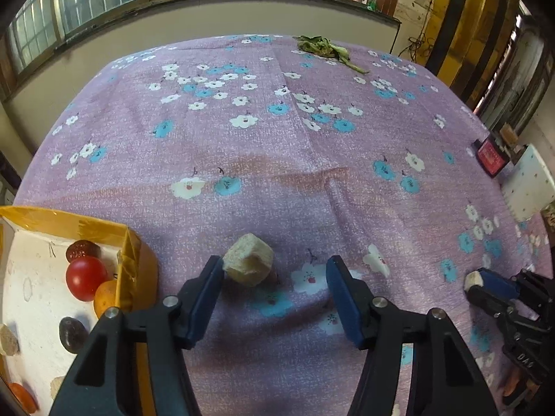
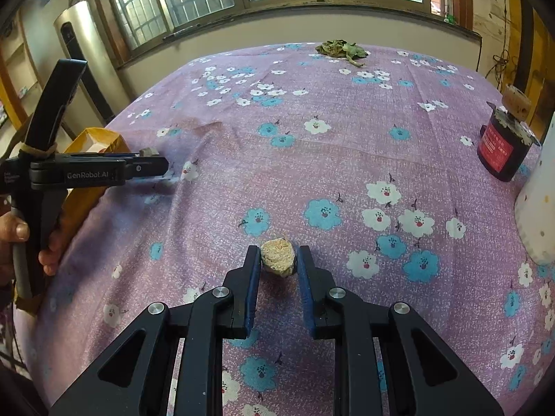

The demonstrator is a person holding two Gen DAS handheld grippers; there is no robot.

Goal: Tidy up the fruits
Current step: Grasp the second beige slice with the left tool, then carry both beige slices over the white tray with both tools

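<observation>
A beige crumbly chunk [image 1: 248,260] lies on the purple flowered cloth, touching the left fingertip of my open left gripper [image 1: 274,270]. A yellow-rimmed box [image 1: 104,232] at the left holds a red tomato [image 1: 85,277], an orange fruit [image 1: 105,298] and dark round fruits [image 1: 81,249]. My right gripper [image 2: 278,260] is shut on a second beige chunk [image 2: 277,256] just above the cloth. It also shows at the right of the left wrist view [image 1: 485,282]. In the right wrist view the left gripper [image 2: 152,163] is at the left, beside the box [image 2: 93,138].
A wilted green leaf bunch [image 1: 324,48] lies at the far edge of the cloth. A dark red-labelled jar [image 2: 503,145] with a cork piece [image 2: 517,102] on it stands at the right, next to a white container [image 2: 537,208]. Windows run behind.
</observation>
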